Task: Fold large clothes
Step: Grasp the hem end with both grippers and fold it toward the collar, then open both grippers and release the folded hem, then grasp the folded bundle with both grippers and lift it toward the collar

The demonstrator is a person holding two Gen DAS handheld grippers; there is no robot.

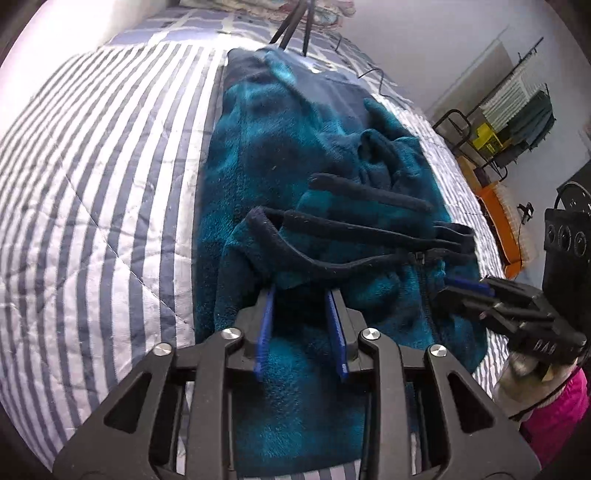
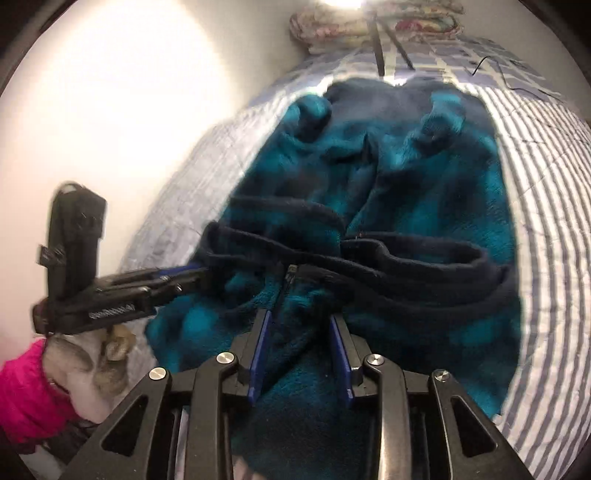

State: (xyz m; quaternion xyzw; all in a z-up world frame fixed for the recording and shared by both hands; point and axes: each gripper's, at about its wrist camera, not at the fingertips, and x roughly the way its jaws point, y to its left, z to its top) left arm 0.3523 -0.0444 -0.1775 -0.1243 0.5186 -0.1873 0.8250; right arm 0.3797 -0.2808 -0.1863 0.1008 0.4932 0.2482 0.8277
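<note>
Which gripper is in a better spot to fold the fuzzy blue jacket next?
Probably the left gripper: its fingertips reach the dark collar trim at the fleece jacket edge. The right gripper hangs open over the zipper, gripping nothing.

A bed covered by a blue-and-white striped quilt (image 1: 92,192) fills most of the room. Folded flowered bedding (image 2: 373,22) is stacked at its far end against a plain white wall (image 2: 110,92), which is brightly lit from above. Beside the bed stand an orange crate (image 1: 498,218), a black metal rack (image 1: 517,110) and a black speaker (image 1: 567,229).
</note>
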